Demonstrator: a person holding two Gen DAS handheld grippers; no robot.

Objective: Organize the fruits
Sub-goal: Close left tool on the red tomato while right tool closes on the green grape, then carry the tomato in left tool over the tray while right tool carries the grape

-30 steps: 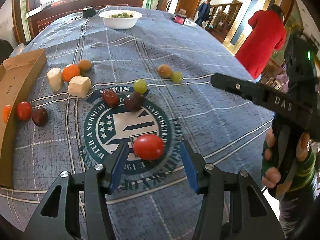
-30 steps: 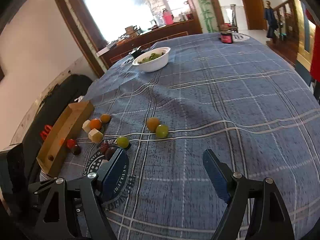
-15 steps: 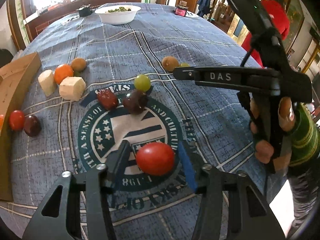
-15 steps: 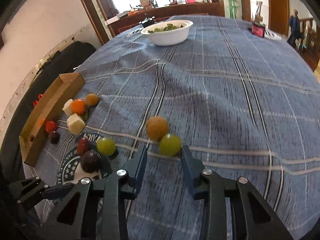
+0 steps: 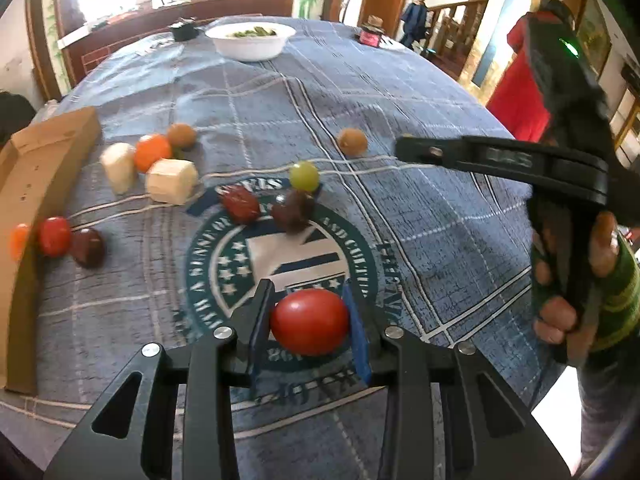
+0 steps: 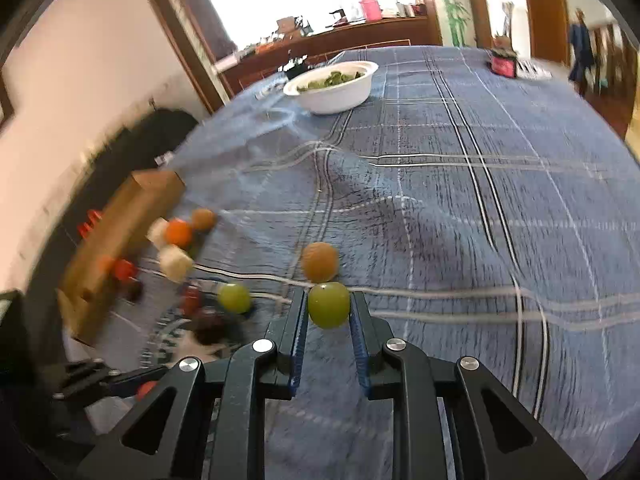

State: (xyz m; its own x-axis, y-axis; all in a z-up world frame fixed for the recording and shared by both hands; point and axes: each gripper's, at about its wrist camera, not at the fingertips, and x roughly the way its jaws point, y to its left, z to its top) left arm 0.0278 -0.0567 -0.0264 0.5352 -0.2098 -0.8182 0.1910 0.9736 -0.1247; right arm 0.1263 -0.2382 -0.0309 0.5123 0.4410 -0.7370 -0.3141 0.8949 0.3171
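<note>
A red tomato lies on the round emblem of the blue checked tablecloth, between the blue pads of my left gripper. Its jaws are closing and both pads touch the tomato's sides. My right gripper is shut on a green grape, just in front of a brown round fruit. In the left wrist view the right gripper reaches in from the right, beside that brown fruit. A second green grape and two dark red fruits lie mid-cloth.
A cardboard box lies along the left edge, with a small tomato and a dark fruit beside it. Pale chunks and an orange fruit sit nearby. A white bowl stands far back. A person in red stands at the right.
The left jaws have narrowed onto the red tomato. The right gripper has moved forward over the green grape and gone from wide open to shut on it.
</note>
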